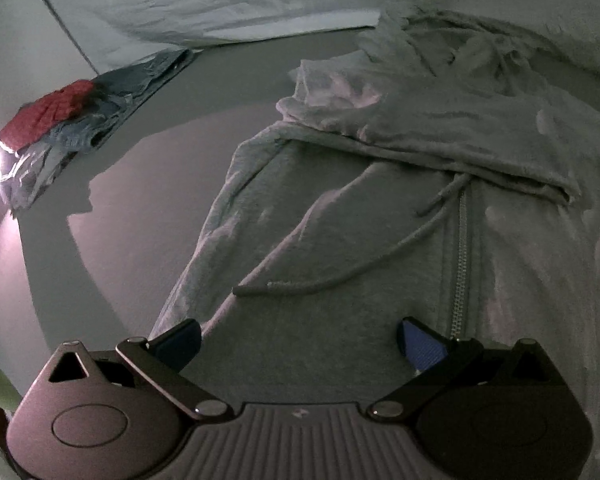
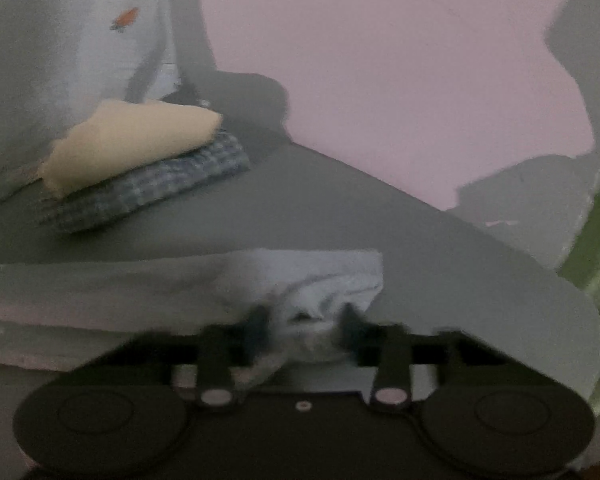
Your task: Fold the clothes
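Covering grey surface point(image 1: 148, 240), hoodie point(image 1: 380, 240), seemingly.

Dim, grainy fisheye views; left-edge glare, hard shadows, motion-blurred right view.

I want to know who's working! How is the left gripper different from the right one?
The left gripper has its jaws spread wide over the hoodie, pinching nothing. The right gripper has its jaws closed on a bunch of pale cloth. The left looks sharp; the right looks blurry. Both are black.
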Demonstrator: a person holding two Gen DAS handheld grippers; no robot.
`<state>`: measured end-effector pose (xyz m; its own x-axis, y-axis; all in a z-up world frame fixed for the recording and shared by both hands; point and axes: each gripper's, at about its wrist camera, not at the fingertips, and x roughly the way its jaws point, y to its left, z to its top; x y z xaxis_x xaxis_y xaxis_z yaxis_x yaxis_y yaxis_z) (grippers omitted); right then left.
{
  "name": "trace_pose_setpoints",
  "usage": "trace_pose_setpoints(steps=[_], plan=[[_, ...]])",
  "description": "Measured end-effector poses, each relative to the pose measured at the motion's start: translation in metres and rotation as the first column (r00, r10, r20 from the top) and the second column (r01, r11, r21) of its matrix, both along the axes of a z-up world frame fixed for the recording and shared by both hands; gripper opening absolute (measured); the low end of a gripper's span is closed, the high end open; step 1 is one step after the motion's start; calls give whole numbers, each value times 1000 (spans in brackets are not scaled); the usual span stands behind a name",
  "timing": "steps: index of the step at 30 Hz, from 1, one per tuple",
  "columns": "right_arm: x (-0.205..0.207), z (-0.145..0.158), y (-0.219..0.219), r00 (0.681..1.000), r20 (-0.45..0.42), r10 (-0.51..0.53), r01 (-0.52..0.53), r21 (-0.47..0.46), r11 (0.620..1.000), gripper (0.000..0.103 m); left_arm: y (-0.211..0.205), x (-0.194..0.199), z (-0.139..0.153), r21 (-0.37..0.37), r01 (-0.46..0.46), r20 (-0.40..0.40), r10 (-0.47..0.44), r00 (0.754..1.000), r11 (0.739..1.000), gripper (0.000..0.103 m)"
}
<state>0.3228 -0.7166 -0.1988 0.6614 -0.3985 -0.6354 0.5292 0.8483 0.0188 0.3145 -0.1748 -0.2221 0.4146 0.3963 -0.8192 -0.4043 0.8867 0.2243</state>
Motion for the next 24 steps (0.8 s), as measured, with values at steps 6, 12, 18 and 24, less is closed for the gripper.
trace_pose_setpoints(steps=[6, 12, 18, 24], plan=[[17, 22, 21, 999, 32, 33, -34, 24, 999, 17, 31, -1, -3, -239, -143, -8, 145, 989, 960, 103], [43, 76, 95, 971, 164, 174, -175, -11, 985, 16, 40, 6, -1, -257, -4, -7, 2, 1000, 966, 103], [90, 123, 246, 895, 272, 353, -363, -15, 932, 16, 85, -4, 21, -500, 195, 142, -142, 980, 844, 103], [115, 176, 471, 678, 400, 617, -671, -6, 741, 17, 190, -9, 59, -393, 187, 273, -80, 959, 900, 103]])
